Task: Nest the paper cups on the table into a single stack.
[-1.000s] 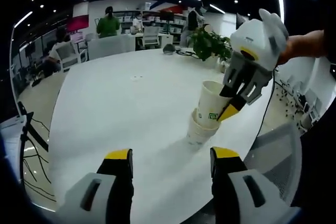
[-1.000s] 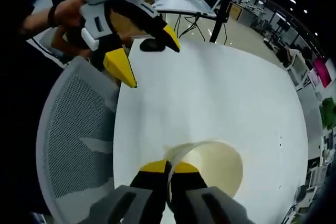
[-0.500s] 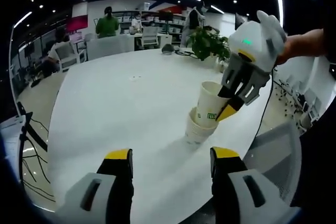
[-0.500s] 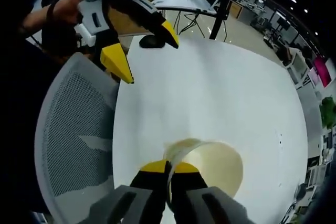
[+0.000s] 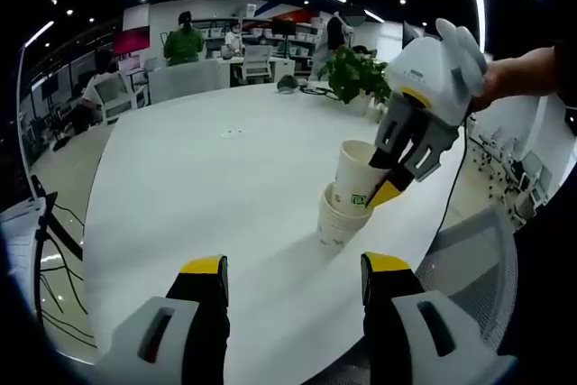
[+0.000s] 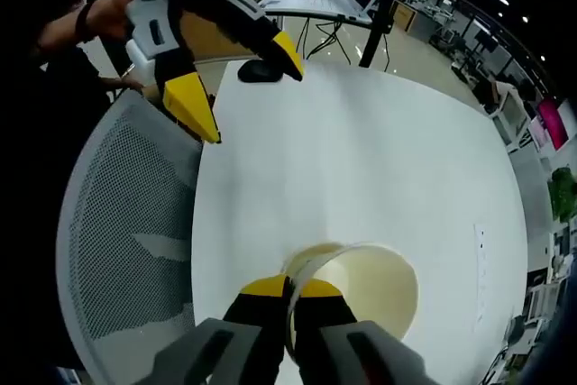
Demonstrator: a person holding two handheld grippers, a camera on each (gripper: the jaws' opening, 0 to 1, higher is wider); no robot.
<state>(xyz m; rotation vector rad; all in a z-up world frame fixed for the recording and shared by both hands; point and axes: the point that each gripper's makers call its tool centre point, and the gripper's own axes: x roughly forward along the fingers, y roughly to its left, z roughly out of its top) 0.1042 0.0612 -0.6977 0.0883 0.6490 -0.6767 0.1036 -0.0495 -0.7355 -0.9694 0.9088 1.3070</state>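
A: So, where does the nesting stand?

B: The right gripper [image 5: 383, 188] has its fingers pinched shut on the rim of the top cup [image 5: 354, 176], one finger inside and one outside. That cup sits tilted in the stack [image 5: 338, 223], which stands on the counter [image 5: 198, 178] toward its right side, near the edge by the chair [image 5: 473, 259].

A: And the left gripper?

B: The left gripper [image 5: 293, 268] hovers with its fingers spread wide and holding nothing, well apart from the stack.

A: How should the cup be seated?

B: I'd say straighten it first so its axis lines up with the cups below, then press straight down. Pushing while it leans would likely jam the rim or tip the stack toward the counter edge.

A: Any help from the left?

B: It could steady the base of the stack from the near side. From the right gripper view the cup mouth [image 6: 370, 281] looks round, so the pinch isn't crushing it; keep it that light.
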